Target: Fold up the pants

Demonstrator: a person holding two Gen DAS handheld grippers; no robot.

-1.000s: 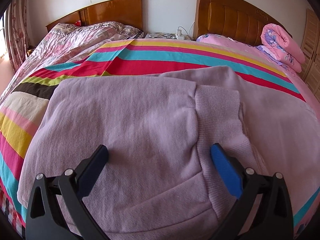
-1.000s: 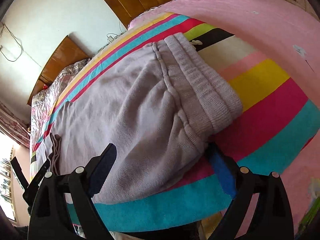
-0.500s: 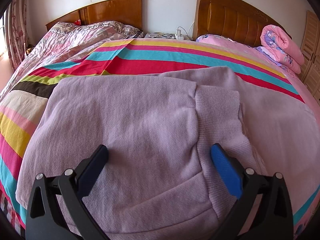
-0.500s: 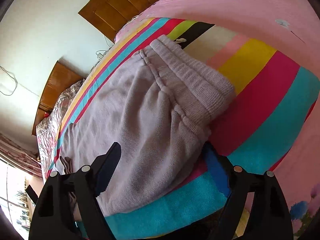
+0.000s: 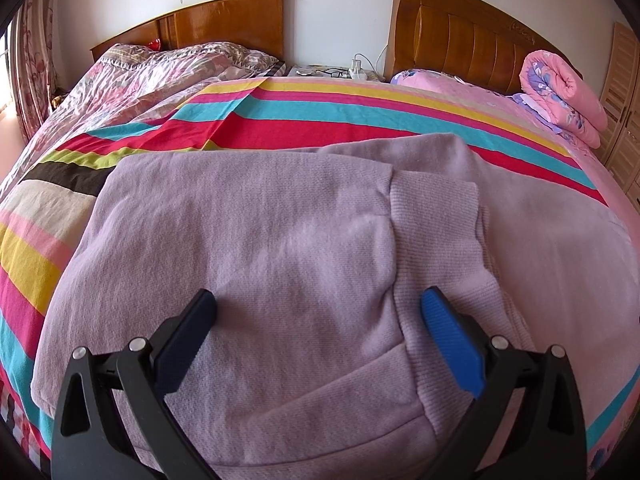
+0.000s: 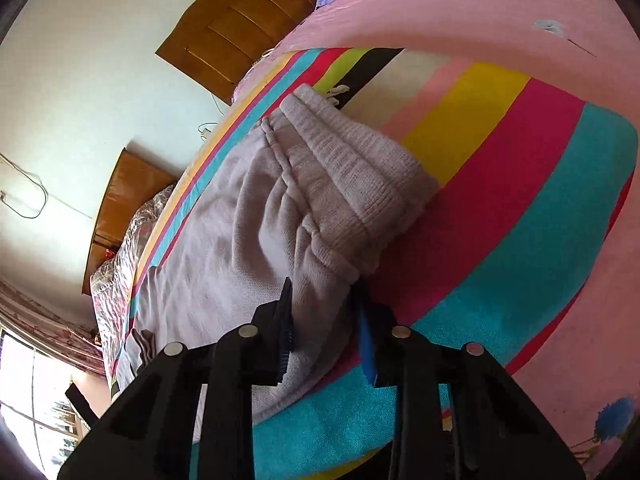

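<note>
Pants lie on the striped blanket, right fingers closed on a corner

Pants (image 5: 280, 240), made of lilac knit, lie spread on a striped blanket (image 5: 320, 112) over the bed (image 6: 460, 8). The ribbed waistband (image 6: 360, 172) is at the right end. The right gripper (image 6: 325, 300) has just been closing, and its fingers (image 6: 285, 320) now pinch the near corner of the cloth below the waistband. The left gripper (image 5: 320, 304) hovers over the leg part with its fingers (image 5: 452, 340) wide apart, gripping nothing. A rolled pink quilt (image 5: 560, 84) rests near the headboard (image 5: 460, 40).
</note>
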